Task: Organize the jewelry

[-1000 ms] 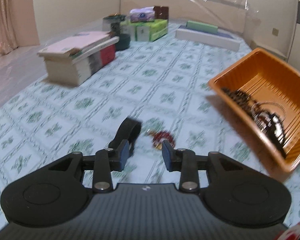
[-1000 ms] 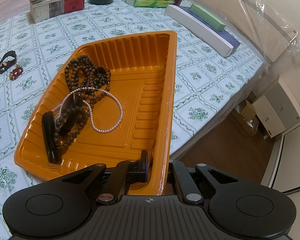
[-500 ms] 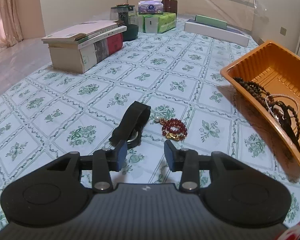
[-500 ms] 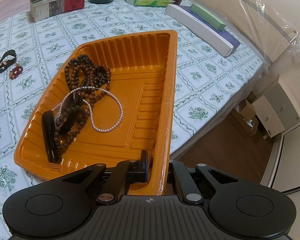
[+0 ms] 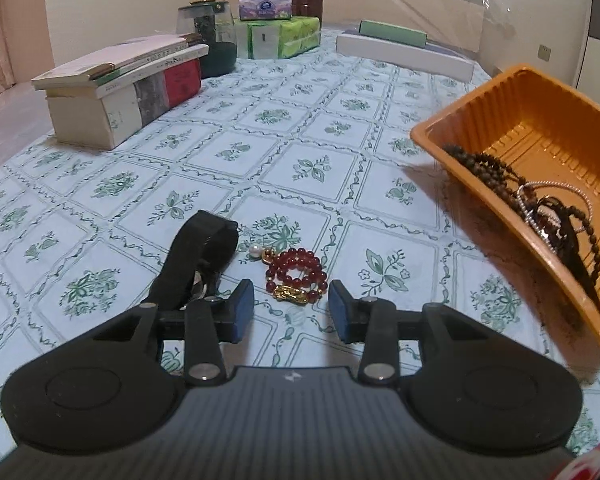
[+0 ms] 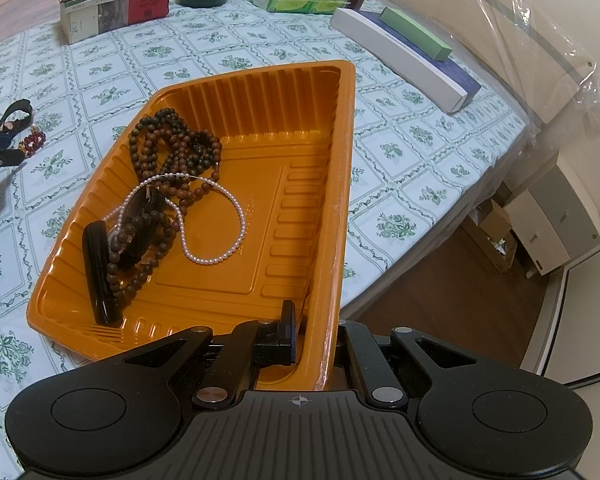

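Floral bedcover (image 5: 300, 128) – right gripper (image 6: 314, 336) clamps orange tray (image 6: 284, 128) holding bead strands; left gripper (image 5: 291, 310), jaws apart, nears red bracelet (image 5: 296, 270) – strap (image 5: 198, 252) also left.

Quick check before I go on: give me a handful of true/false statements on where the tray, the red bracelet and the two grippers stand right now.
1. The right gripper is clamped on the wall of the orange tray. True.
2. The red bead bracelet already lies in the tray. False: it lies on the patterned cloth, just ahead of the left gripper.
3. The left gripper holds the bracelet. False: its jaws stand open with nothing between them.
4. A white pearl strand lies in the tray among brown bead strings. True.
5. The black strap lies right of the bracelet in the left wrist view. False: it lies left of it.
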Demonstrator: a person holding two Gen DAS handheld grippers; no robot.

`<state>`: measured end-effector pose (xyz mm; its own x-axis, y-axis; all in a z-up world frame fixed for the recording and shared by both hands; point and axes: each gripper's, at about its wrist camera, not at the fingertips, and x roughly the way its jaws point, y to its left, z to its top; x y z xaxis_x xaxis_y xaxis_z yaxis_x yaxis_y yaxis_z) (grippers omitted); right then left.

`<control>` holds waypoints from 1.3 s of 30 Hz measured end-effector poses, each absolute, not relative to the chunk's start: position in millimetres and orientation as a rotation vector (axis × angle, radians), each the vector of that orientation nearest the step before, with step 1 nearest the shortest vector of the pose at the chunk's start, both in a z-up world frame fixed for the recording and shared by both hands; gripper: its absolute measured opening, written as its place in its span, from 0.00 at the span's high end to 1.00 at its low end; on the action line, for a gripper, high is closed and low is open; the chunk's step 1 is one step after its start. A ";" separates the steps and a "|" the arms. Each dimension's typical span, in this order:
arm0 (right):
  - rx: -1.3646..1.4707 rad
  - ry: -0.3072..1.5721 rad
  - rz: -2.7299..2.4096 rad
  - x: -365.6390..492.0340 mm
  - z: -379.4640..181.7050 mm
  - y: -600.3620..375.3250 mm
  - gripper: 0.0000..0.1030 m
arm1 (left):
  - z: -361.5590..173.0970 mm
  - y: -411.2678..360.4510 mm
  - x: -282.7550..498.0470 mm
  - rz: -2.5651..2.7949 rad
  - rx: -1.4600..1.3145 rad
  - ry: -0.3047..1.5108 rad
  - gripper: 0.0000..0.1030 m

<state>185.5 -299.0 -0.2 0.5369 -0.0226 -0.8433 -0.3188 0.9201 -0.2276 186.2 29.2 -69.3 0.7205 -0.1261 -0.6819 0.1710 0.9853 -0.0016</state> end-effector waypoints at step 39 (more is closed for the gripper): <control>-0.378 0.995 0.178 185.3 -0.4 -299.6 0.95 | -45.3 31.3 151.5 -0.214 0.030 0.714 0.92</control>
<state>185.3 -299.6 -0.4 0.5364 -0.0250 -0.8436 -0.3164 0.9207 -0.2284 151.5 31.3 -45.3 0.7347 -0.1842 -0.6529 0.2046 0.9778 -0.0456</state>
